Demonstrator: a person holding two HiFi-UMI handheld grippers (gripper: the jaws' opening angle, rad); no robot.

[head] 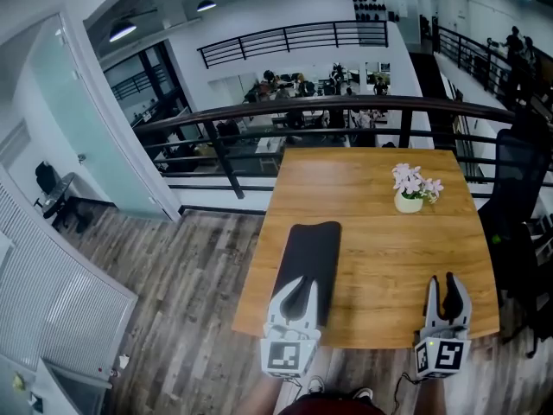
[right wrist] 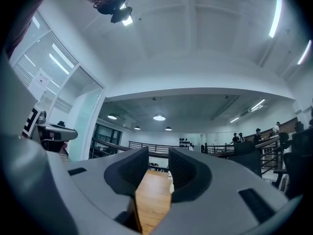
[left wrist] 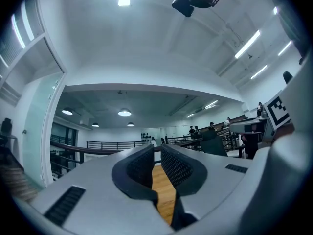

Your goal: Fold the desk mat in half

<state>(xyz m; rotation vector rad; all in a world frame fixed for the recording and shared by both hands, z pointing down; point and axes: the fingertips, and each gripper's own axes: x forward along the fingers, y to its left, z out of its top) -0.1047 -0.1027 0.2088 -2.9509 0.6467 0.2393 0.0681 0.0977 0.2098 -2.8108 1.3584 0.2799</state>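
A dark desk mat (head: 309, 253) lies as a narrow strip on the left part of the wooden table (head: 380, 232), its long side running away from me. My left gripper (head: 300, 282) hovers over the mat's near end. Its jaws stand a narrow gap apart, and in the left gripper view (left wrist: 157, 151) only bare wood (left wrist: 164, 190) shows between them. My right gripper (head: 442, 279) is over the table's near right corner, away from the mat. In the right gripper view (right wrist: 158, 151) its jaws are open on nothing but wood (right wrist: 151, 195).
A small white pot of pink flowers (head: 409, 199) stands at the table's far right. A black railing (head: 346, 115) runs just behind the table. A dark office chair (head: 518, 188) stands to its right. Wood-plank floor (head: 190, 292) lies to the left.
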